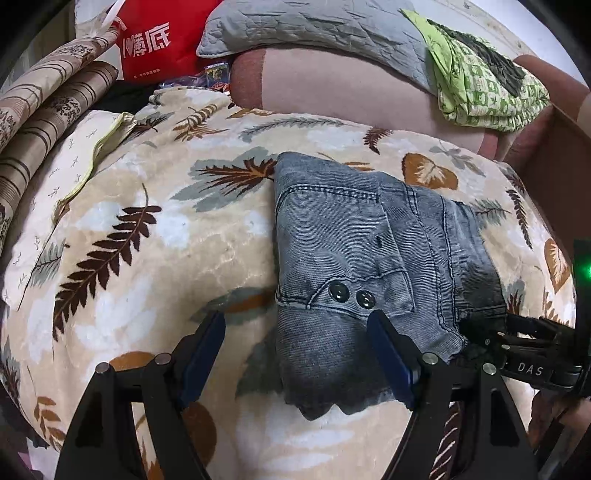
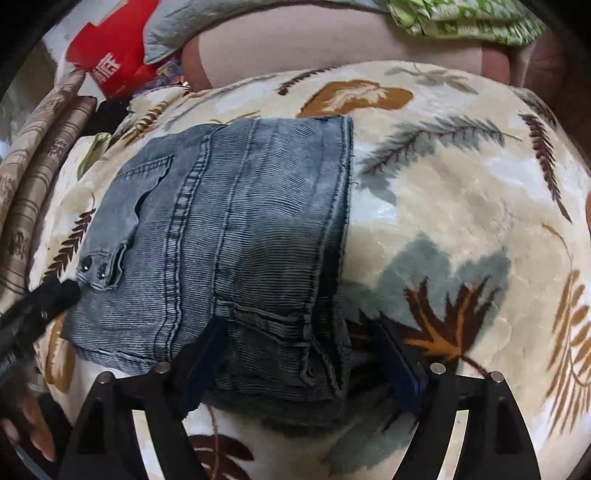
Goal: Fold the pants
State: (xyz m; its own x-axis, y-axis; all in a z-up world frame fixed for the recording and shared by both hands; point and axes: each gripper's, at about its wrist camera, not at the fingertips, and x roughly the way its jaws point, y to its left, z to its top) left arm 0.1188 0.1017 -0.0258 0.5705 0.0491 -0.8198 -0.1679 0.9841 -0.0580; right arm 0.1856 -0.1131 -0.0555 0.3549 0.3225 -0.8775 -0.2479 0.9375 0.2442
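Denim pants (image 1: 354, 258), grey-blue, lie folded into a compact rectangle on a leaf-print plush blanket (image 1: 155, 229) spread over a bed, two dark snap buttons (image 1: 351, 293) showing on the top layer near the pocket seam. Left gripper (image 1: 295, 328) hangs just above the near-left part of the bundle w/ its jaws spread wide; its blue-padded fingers (image 1: 391, 350) straddle the folded edge, one over bare blanket, the other over denim, neither pressing the cloth. Right gripper (image 2: 295, 350) sits low over the near-right corner of the pants (image 2: 229, 236), jaws likewise spread; the hemmed corner of the fabric lies between its fingers (image 2: 402, 365), pads not pinching it as far as the views show. In the right wrist view the left gripper (image 2: 48, 299) enters from the left edge, beside the buttons, w/ part of a hand (image 2: 26, 417) below it. In the left wrist view the right gripper (image 1: 517, 339) shows as a black frame at the far right, marked "DAS". Behind the blanket: pink bolster (image 1: 351, 88), grey quilted pillow (image 1: 303, 29), green patterned cloth (image 1: 480, 81), red bag w/ white lettering (image 1: 155, 48), and striped brown bedding (image 1: 44, 122) stacked at left
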